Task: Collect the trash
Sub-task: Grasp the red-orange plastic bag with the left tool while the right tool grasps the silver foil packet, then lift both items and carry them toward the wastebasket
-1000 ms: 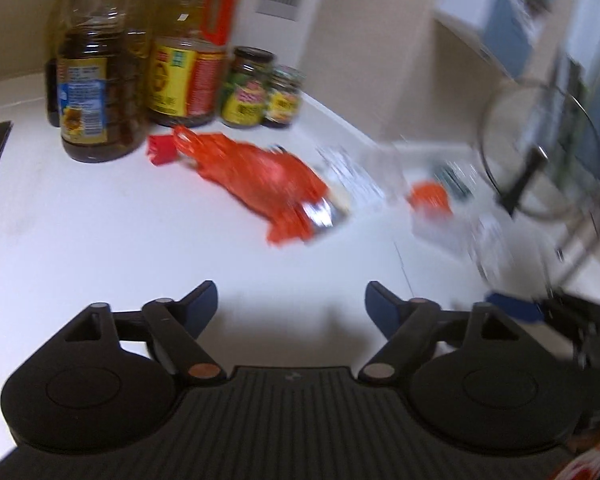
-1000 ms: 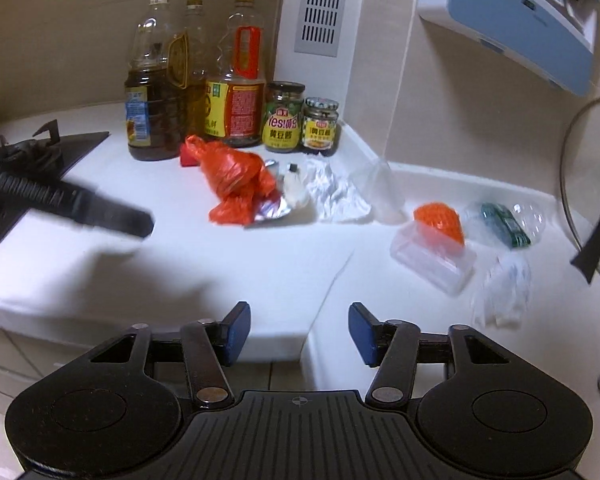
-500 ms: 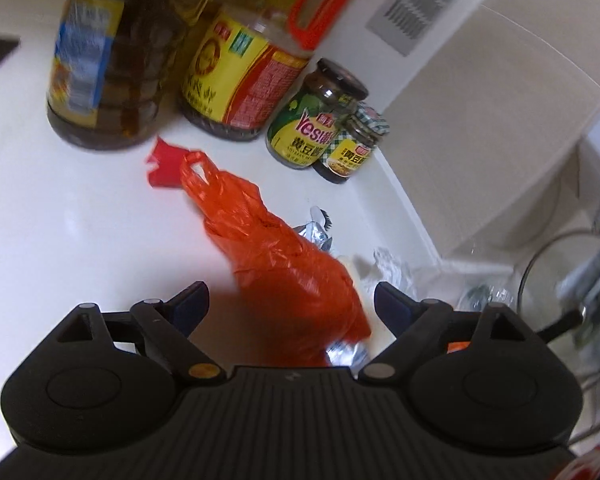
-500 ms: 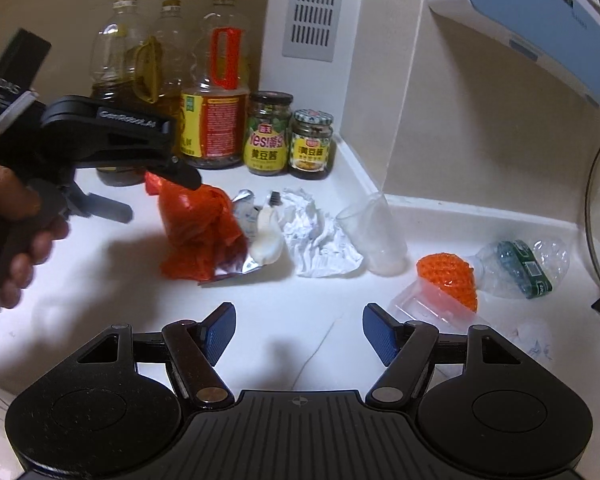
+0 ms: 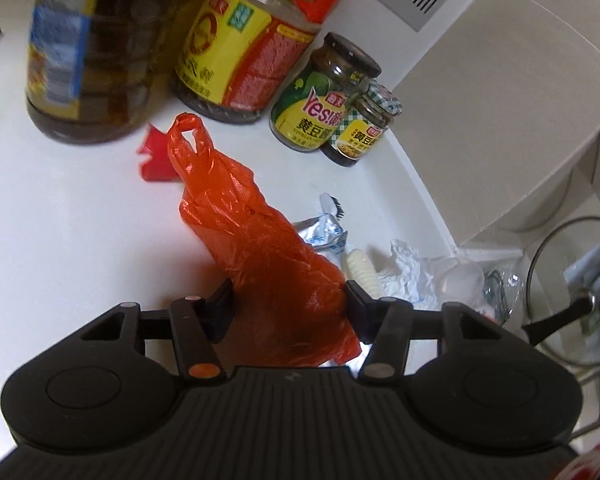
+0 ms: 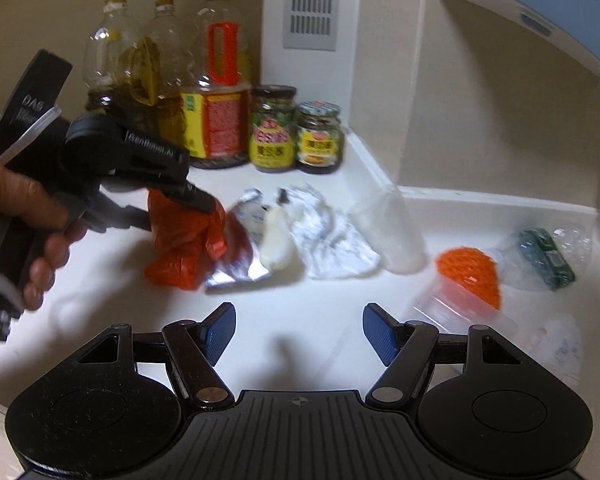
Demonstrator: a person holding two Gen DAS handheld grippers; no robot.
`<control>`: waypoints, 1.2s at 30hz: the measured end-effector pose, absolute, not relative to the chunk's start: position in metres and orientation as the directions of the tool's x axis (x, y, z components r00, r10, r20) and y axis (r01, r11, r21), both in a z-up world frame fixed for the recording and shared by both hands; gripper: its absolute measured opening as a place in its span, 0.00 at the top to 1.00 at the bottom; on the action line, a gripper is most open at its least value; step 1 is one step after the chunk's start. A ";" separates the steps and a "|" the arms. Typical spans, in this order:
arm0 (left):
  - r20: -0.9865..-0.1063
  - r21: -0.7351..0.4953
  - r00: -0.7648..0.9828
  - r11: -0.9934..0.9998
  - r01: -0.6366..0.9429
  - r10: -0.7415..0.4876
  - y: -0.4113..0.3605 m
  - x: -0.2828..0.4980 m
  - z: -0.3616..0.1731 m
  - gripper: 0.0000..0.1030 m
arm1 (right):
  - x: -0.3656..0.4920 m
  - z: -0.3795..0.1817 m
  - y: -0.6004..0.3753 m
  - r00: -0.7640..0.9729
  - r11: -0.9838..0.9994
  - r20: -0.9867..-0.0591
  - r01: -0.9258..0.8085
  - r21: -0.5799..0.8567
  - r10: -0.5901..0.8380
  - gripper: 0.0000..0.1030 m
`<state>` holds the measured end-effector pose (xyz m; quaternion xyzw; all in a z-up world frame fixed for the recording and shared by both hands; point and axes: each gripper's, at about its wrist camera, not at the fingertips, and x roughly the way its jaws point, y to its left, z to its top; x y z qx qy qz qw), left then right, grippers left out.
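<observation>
A crumpled orange plastic bag (image 5: 268, 256) lies on the white counter (image 5: 60, 220). My left gripper (image 5: 288, 300) is around it, its jaws touching both sides of the bag. The bag also shows in the right wrist view (image 6: 184, 248), under the left gripper (image 6: 196, 204). Beside the bag lie a foil pouch (image 6: 248, 248), crumpled white paper (image 6: 332, 240), a clear plastic cup (image 6: 400, 232), an orange net (image 6: 468, 276) and a crushed clear bottle (image 6: 540, 256). My right gripper (image 6: 298, 334) is open and empty above the counter's front.
Oil bottles (image 6: 220, 96) and two sauce jars (image 6: 296, 136) stand against the back wall. A red scrap (image 5: 154, 156) lies near the bottles. A glass pot lid (image 5: 568, 280) stands at the right. A blue appliance (image 6: 540, 8) hangs on the wall.
My left gripper has moved forward onto the orange bag and narrowed until its jaws touch it. My right gripper has moved closer over the counter and stays open.
</observation>
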<state>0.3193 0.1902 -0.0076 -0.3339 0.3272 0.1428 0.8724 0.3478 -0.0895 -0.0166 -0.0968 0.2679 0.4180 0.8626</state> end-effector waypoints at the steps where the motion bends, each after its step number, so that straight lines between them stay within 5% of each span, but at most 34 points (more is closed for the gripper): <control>1: -0.667 -0.475 0.744 0.748 -0.463 0.037 0.192 0.312 -0.004 0.49 | 0.348 -0.015 -0.085 0.497 0.622 -0.537 -0.780 0.068 0.681 0.32; 10: -0.717 -0.240 0.687 0.885 -0.399 0.115 0.197 0.254 0.018 0.49 | 0.367 -0.011 -0.013 0.420 0.541 -0.530 -0.836 0.088 0.736 0.32; 24: -0.781 -0.125 0.620 0.954 -0.273 0.075 0.192 0.228 0.018 0.47 | 0.408 -0.041 0.051 0.462 0.613 -0.656 -0.790 0.000 0.596 0.32; 25: -0.786 -0.118 0.613 0.957 -0.266 0.073 0.191 0.228 0.017 0.46 | 0.408 -0.041 0.049 0.457 0.616 -0.657 -0.788 0.014 0.600 0.35; 27: -0.793 -0.097 0.604 0.963 -0.253 0.079 0.189 0.227 0.016 0.46 | 0.404 -0.040 0.046 0.451 0.613 -0.655 -0.790 0.024 0.606 0.56; 36: -0.798 -0.036 0.590 0.968 -0.248 0.122 0.183 0.218 0.010 0.37 | 0.354 -0.035 0.015 0.382 0.562 -0.639 -0.821 0.097 0.668 0.62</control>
